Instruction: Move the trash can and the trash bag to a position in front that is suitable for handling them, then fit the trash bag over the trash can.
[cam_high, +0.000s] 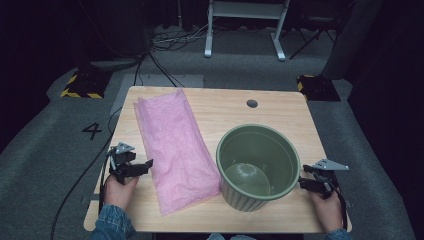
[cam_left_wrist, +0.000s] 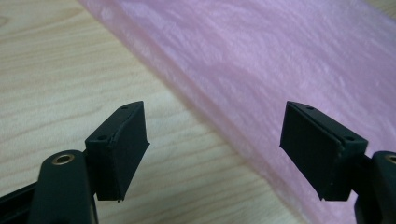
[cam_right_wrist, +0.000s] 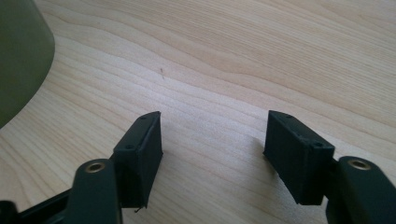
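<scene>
The pink bag (cam_high: 175, 150) lies flat on the tabletop (cam_high: 280, 107), its long axis running from the far left corner toward the near middle, beside the green bin (cam_high: 257, 167). The left gripper (cam_high: 142, 166) hovers at its edge, jaws spread; the right gripper (cam_high: 305, 184), jaws also spread and empty, sits beside the bin.

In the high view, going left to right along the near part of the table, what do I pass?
Left gripper → pink plastic bag → green bucket → right gripper, all on or over the wooden table.
</scene>
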